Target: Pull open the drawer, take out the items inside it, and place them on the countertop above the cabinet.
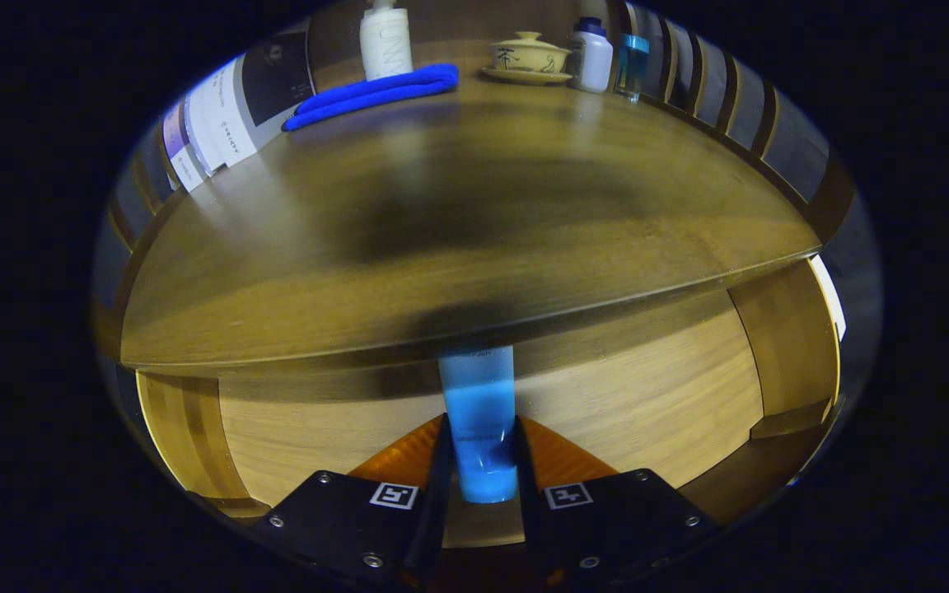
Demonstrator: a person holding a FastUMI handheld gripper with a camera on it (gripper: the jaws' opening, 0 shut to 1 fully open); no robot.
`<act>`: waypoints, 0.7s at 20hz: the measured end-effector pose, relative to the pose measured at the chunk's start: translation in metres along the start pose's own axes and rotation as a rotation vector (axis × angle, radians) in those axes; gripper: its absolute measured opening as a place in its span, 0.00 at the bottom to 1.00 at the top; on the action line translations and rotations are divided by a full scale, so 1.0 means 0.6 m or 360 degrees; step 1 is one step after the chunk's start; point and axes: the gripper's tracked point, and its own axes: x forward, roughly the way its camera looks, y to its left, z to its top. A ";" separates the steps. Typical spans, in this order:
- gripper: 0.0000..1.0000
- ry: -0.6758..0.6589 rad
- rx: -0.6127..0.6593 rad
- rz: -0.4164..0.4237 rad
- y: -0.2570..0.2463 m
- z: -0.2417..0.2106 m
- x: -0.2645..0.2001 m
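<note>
A blue tube [479, 420] stands between my two fingers, and my gripper [480, 457] is shut on its lower part. The tube's far end reaches under the front edge of the wooden countertop [458, 239]. Below and around the tube lies the open drawer [656, 395] with its pale wooden floor and side walls. The countertop spreads out beyond the fingers, with a dark shadow across its middle.
At the back of the countertop lie a folded blue cloth [376, 92], a white bottle [385, 41], a lidded tea bowl on a saucer [528, 58], a white bottle with a dark cap [591, 56] and a small blue glass [631, 66]. Slatted walls close in both sides.
</note>
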 end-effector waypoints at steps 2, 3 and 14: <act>0.41 -0.0005 0.0000 -0.0016 -0.006 -0.003 -0.011; 0.41 -0.0015 0.0008 -0.0022 -0.008 -0.006 -0.016; 0.41 -0.0143 -0.0037 -0.0016 0.013 -0.009 -0.126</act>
